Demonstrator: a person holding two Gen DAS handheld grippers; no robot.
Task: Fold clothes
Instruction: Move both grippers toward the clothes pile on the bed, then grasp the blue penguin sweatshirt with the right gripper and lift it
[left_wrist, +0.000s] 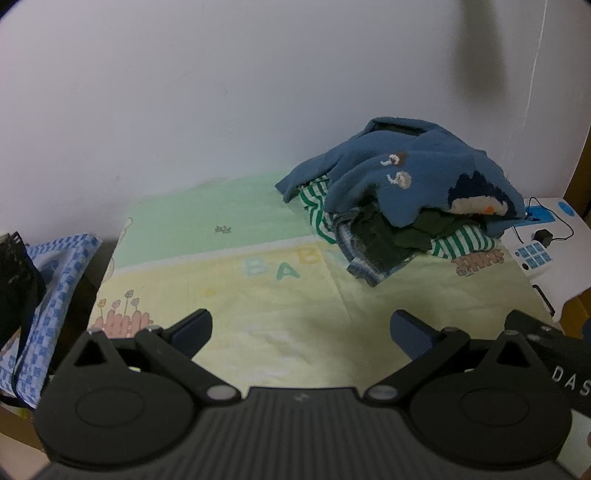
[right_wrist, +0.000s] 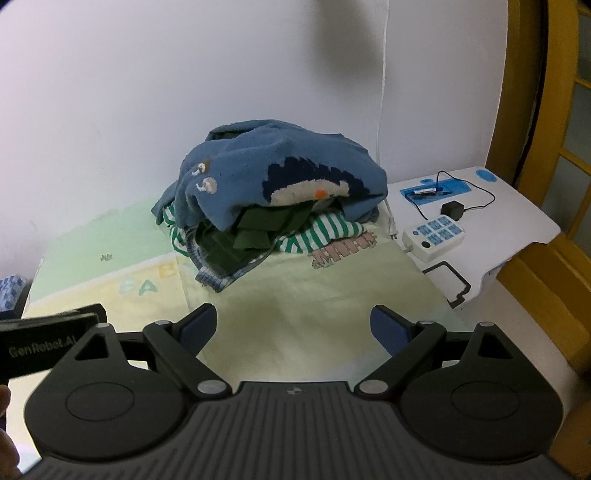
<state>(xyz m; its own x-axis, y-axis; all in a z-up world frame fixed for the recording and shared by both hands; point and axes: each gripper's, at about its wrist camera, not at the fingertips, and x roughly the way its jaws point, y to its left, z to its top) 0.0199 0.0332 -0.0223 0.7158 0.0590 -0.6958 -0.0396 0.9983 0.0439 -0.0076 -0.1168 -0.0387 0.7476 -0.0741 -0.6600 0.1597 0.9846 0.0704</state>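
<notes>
A heap of clothes lies at the back of a pale yellow and green baby mat (left_wrist: 258, 280) (right_wrist: 314, 306). On top is a blue penguin sweater (left_wrist: 417, 173) (right_wrist: 280, 170). Under it are a dark green garment (left_wrist: 399, 232) (right_wrist: 255, 229) and a green-and-white striped one (left_wrist: 461, 240) (right_wrist: 325, 229). My left gripper (left_wrist: 301, 334) is open and empty, above the mat's near part, left of the heap. My right gripper (right_wrist: 293, 326) is open and empty, short of the heap.
A white wall stands behind the mat. A white table (right_wrist: 517, 221) at the right holds a power strip (right_wrist: 432, 234), an adapter with cable (right_wrist: 452, 208) and a blue tray (right_wrist: 436, 190). A blue checked cloth (left_wrist: 55, 280) lies at the left. A wooden door frame (right_wrist: 546, 110) stands far right.
</notes>
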